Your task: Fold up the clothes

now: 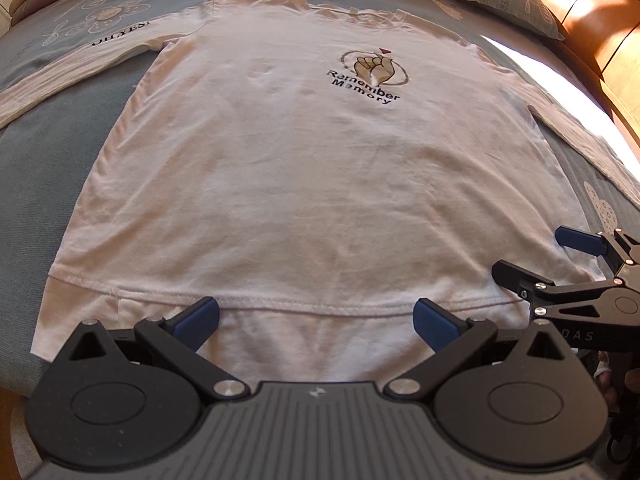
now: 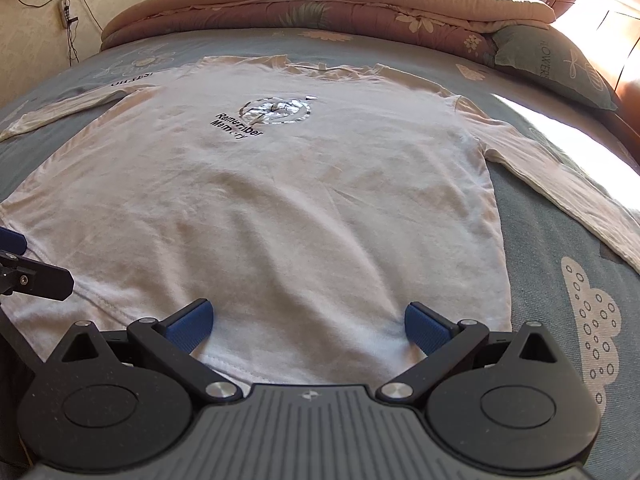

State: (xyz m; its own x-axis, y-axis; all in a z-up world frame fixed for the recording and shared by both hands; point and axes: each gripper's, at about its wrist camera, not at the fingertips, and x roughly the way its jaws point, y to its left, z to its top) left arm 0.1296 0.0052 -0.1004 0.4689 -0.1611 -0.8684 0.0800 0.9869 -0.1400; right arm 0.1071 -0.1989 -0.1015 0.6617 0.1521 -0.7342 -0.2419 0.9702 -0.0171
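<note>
Our left gripper (image 1: 316, 322) and right gripper (image 2: 308, 326) hover spread-jawed over the thin, limp white shirt (image 1: 288, 184), its 6 o'clock hem likeliest for gripping.

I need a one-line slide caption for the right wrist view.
Open right gripper above the hem of a white long-sleeved shirt spread flat on a bed.

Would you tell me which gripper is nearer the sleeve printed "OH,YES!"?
Left. The left gripper sits at the hem on that sleeve's side; the right gripper is at the hem's opposite end.
</note>
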